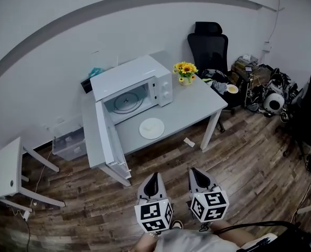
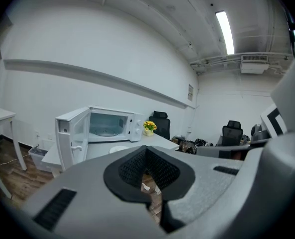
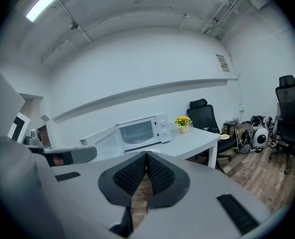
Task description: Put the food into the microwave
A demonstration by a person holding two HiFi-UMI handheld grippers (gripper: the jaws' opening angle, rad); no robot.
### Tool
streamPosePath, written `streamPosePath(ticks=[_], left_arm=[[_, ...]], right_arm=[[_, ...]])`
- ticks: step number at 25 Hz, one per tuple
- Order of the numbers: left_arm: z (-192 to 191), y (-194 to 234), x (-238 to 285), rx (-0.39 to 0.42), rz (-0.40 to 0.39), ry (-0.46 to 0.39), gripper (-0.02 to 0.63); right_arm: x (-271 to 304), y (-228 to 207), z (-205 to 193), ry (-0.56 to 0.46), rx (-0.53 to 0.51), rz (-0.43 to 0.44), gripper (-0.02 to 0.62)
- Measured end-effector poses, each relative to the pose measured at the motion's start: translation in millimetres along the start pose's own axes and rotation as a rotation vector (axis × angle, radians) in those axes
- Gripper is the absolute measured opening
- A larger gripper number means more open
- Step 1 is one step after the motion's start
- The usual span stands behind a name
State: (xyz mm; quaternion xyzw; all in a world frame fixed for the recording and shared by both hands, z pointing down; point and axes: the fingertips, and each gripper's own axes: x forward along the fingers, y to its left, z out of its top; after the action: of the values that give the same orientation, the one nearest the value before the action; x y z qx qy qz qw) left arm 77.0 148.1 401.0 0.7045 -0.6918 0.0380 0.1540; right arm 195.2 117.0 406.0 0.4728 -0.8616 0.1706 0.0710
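A white microwave (image 1: 137,85) stands on the grey table (image 1: 197,106) with its door (image 1: 110,143) swung wide open toward me and its glass turntable bare. In front of it lies a white plate (image 1: 151,128); I cannot make out what is on it. Both grippers hang over the wood floor, well short of the table. My left gripper (image 1: 154,177) and right gripper (image 1: 196,172) are both shut with nothing between the pads. The left gripper view shows the microwave (image 2: 107,126) and plate (image 2: 118,149) past the closed jaws; the right gripper view shows the microwave (image 3: 140,131) too.
A pot of yellow flowers (image 1: 185,71) sits at the table's back right corner. Behind it stands a black office chair (image 1: 210,46), with clutter (image 1: 263,85) along the right wall. A small white side table (image 1: 6,168) is at the left, a clear bin (image 1: 68,143) under the table.
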Motion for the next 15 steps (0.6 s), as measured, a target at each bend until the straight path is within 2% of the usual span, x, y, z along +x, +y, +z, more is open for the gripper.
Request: streamPosePath(ticks=[8,15], left_arm=[[-10,12,14,-0.023,0.046,0.027,-0.002],[-15,24,35,-0.030,0.069,0.040,-0.002]], right_arm=[[17,-8,-2,0.018,0.009,0.016,0.015],[34,-23,-9,0.048,0.020,-0.006,0.015]])
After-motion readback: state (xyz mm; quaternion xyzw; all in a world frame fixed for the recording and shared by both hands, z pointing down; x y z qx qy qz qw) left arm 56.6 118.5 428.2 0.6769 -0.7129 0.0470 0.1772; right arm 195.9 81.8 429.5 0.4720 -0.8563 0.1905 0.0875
